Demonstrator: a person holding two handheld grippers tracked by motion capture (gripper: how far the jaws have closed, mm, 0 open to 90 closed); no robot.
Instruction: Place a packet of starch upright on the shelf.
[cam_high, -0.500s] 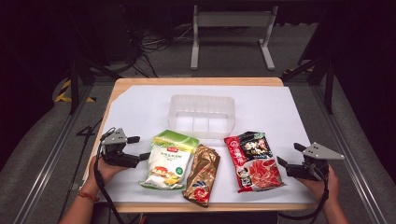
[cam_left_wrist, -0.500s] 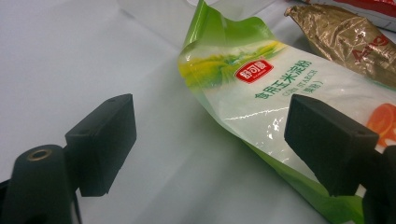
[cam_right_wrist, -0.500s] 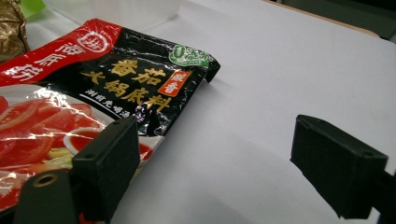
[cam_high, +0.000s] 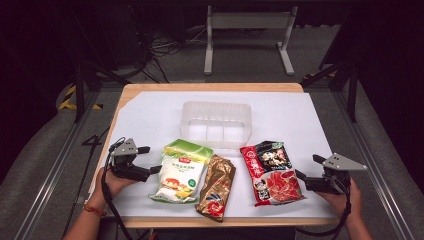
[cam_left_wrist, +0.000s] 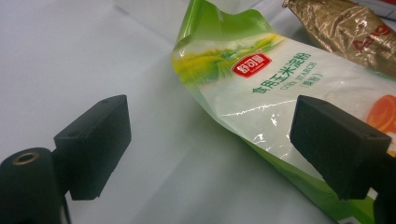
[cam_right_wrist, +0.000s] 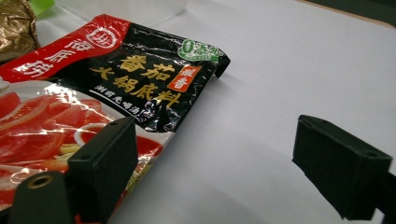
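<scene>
On white sheet, front row: green corn starch bag (cam_high: 182, 172), gold pouch (cam_high: 216, 186), red hotpot base packet (cam_high: 271, 171). Unchanged since half a second ago; left gripper (cam_high: 150, 160) and right gripper (cam_high: 306, 167) flank them, jaws apart, nothing gripped; grasping not begun.

The green and white pouch (cam_left_wrist: 261, 88) carries a red oval badge with white Chinese characters too small to read surely. Under the badge stand the dark green characters 食用玉米淀粉, and beside them, in small Latin capitals, "CORN STARCH", with a short bracketed word in Chinese after it.

The red and black pouch (cam_right_wrist: 116, 84) bears the large gold characters 番茄火锅底料 in two lines across its black part. An orange tag beside them holds two white characters, hard to read. At its upper corner a green mark begins with "0". White characters, 海底捞, run along its red band.

The gold pouch (cam_left_wrist: 345, 28) shows red letters, cut off and unreadable.
</scene>
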